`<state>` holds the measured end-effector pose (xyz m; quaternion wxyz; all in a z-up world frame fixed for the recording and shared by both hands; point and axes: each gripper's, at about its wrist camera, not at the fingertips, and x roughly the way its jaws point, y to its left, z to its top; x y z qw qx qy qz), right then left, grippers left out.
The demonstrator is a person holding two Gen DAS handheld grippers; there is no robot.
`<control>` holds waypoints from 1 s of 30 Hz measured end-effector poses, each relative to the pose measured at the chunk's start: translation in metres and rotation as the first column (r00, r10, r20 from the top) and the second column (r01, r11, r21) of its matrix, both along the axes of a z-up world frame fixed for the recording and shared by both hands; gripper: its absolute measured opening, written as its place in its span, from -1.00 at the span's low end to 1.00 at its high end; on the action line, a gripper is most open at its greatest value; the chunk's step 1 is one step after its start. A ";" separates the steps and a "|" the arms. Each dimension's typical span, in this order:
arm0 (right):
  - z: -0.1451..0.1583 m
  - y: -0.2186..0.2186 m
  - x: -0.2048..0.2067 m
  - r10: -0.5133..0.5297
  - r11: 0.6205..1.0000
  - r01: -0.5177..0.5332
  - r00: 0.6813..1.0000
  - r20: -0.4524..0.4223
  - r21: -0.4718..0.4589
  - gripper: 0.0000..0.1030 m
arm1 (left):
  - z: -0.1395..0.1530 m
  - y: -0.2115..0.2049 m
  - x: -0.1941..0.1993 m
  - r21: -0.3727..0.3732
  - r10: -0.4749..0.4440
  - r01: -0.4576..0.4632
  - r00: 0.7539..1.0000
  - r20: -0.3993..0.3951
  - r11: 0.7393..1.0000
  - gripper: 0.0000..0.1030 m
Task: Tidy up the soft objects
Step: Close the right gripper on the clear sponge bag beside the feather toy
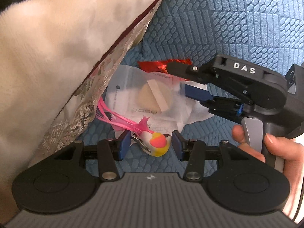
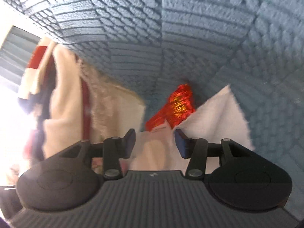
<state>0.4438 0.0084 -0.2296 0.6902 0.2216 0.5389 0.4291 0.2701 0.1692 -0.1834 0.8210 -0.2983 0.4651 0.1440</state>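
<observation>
Bird toy [image 1: 156,145] between left hand-held gripper [image 1: 151,145] pads, untouched

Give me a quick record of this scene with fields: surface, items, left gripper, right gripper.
surface: blue textured cover
items: toy bird with pink feathers, clear bag, red foil wrapper, white cloth, cream pillow
left gripper: open, jaws either side of the toy bird, pads not pressing it
right gripper: open, over the clear bag, near the red foil wrapper
</observation>
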 end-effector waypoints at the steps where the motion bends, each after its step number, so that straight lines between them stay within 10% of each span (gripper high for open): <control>1: -0.002 0.002 0.000 0.015 1.000 -0.015 1.000 -0.014 0.022 -0.04 | 0.000 -0.001 0.000 0.000 0.000 0.000 1.000 0.000 1.000 0.04; 9: -0.014 0.022 -0.019 0.108 0.994 -0.108 0.994 -0.027 -0.001 -0.10 | -0.003 0.000 0.004 -0.001 0.008 -0.008 1.000 -0.002 1.000 0.04; 13: -0.004 0.026 -0.028 0.120 0.992 -0.120 0.993 0.016 -0.034 -0.77 | -0.004 0.000 0.004 0.013 -0.005 0.005 1.000 0.010 1.000 0.04; 30: 0.055 -0.022 -0.058 0.073 0.993 -0.051 0.975 0.212 -0.104 -0.79 | 0.013 -0.013 -0.018 0.040 -0.038 0.035 0.997 0.062 0.999 0.04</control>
